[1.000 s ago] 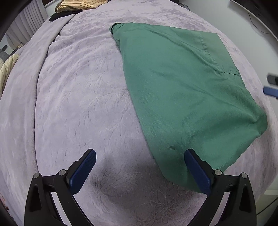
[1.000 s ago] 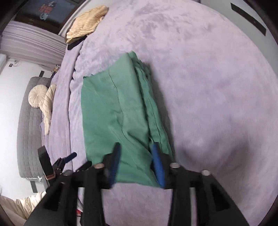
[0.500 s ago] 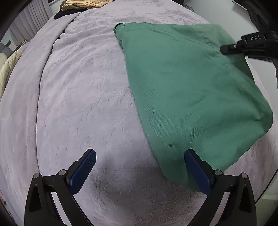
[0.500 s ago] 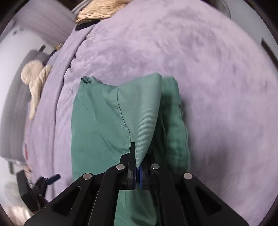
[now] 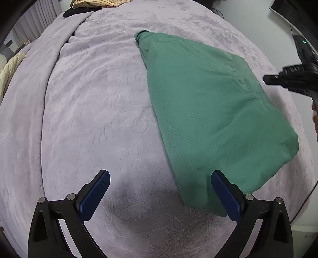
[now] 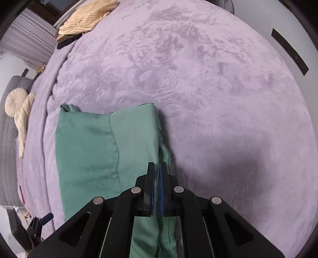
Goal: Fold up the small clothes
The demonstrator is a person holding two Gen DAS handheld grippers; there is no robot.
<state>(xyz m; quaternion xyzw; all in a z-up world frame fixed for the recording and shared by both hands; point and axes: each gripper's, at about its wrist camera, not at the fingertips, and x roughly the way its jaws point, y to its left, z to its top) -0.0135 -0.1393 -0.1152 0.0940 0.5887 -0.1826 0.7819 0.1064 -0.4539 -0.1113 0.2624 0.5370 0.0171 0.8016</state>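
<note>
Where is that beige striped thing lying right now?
The beige striped cloth lies at the far upper-left edge of the purple blanket in the right wrist view, well beyond the green garment.

A green garment point(image 5: 214, 119) lies folded on the lilac bed point(image 5: 99, 119), a plain woven cloth with a stitched seam running across it. It is spread mostly flat, its far corner bunched into a small knot. Along its right edge one layer is doubled over onto the rest, lifted slightly.

A home bedroom: lilac plush bedspread point(image 6: 198, 79), curtains point(image 6: 29, 39), cream cushion point(image 6: 15, 102).
</note>
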